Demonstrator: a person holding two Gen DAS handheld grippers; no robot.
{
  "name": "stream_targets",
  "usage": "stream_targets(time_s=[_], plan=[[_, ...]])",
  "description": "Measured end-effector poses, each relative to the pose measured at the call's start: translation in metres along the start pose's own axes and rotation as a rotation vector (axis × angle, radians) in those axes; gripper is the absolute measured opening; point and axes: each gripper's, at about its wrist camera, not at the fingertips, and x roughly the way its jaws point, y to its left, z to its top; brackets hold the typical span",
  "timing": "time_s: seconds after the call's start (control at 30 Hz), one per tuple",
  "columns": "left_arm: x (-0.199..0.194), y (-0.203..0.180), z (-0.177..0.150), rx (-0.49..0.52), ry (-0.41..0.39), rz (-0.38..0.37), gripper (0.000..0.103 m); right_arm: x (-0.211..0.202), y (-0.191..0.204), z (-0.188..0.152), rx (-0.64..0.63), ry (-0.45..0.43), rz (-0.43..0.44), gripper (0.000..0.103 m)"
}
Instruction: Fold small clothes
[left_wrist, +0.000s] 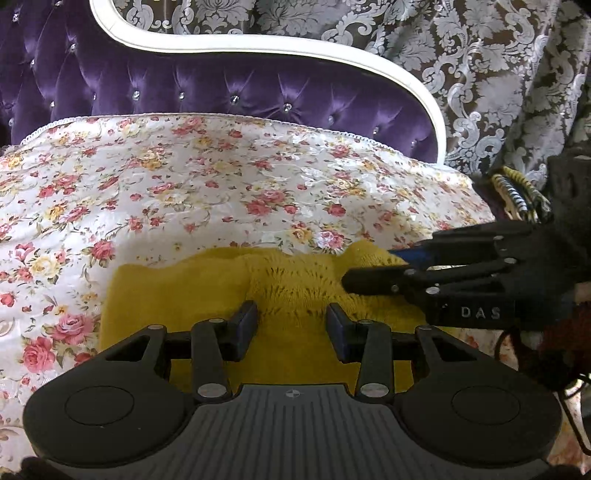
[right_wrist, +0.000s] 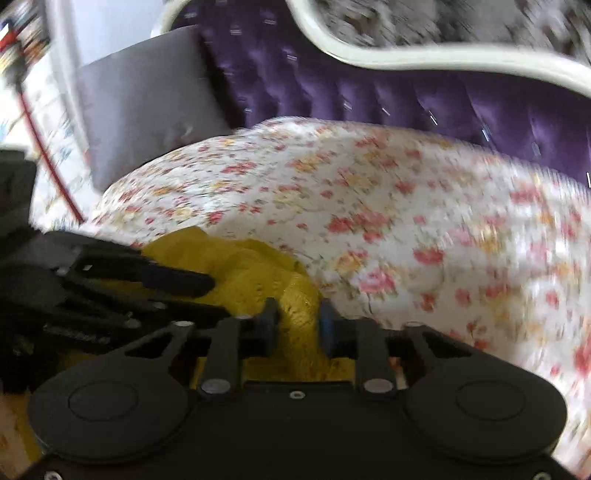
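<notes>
- While the yellow knit (left_wrist: 295, 288) lies on the floral bedspread (left_wrist: 184, 184), left gripper (left_wrist: 291, 325) hovers, fingers spread.
- Right gripper (right_wrist: 295, 325) pinches a knit fold.

Yellow garment (left_wrist: 184, 295) on floral bedspread (left_wrist: 184, 184)

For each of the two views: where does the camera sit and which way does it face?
Left wrist: sits behind the left gripper, looks down at the yellow garment toward the purple headboard; right gripper enters from the right.
Right wrist: blurred, behind the right gripper closed on a garment fold; left gripper at left.
Shared: garment, floral bedspread, headboard.
</notes>
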Motion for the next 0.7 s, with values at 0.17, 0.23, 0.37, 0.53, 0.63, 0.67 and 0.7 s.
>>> stream_targets(time_s=[0.17,0.23,0.37,0.53,0.63,0.67,0.7], plan=[[0.001,-0.002,-0.003,0.007,-0.019,0.005,0.04,-0.007,0.016,0.003,-0.155,-0.049,-0.142,0.019],[0.001,-0.004,-0.003,0.016,-0.019,0.011,0.04,0.007,0.008,-0.002,-0.174,0.012,-0.258,0.019],[0.0,-0.001,-0.001,0.0,-0.015,0.004,0.04,0.0,-0.006,-0.009,-0.058,-0.003,-0.312,0.032],[-0.005,-0.004,0.005,-0.021,0.002,-0.016,0.057,-0.04,0.005,-0.01,0.038,-0.11,-0.343,0.075],[-0.017,-0.009,0.002,-0.029,0.013,-0.02,0.075,-0.057,0.017,-0.009,0.086,-0.141,-0.343,0.091],[-0.022,-0.011,0.0,-0.026,0.015,-0.008,0.075,-0.059,0.02,-0.01,0.102,-0.144,-0.337,0.099],[-0.026,-0.013,-0.003,-0.024,0.018,0.001,0.075,-0.062,0.023,-0.011,0.121,-0.148,-0.329,0.103]])
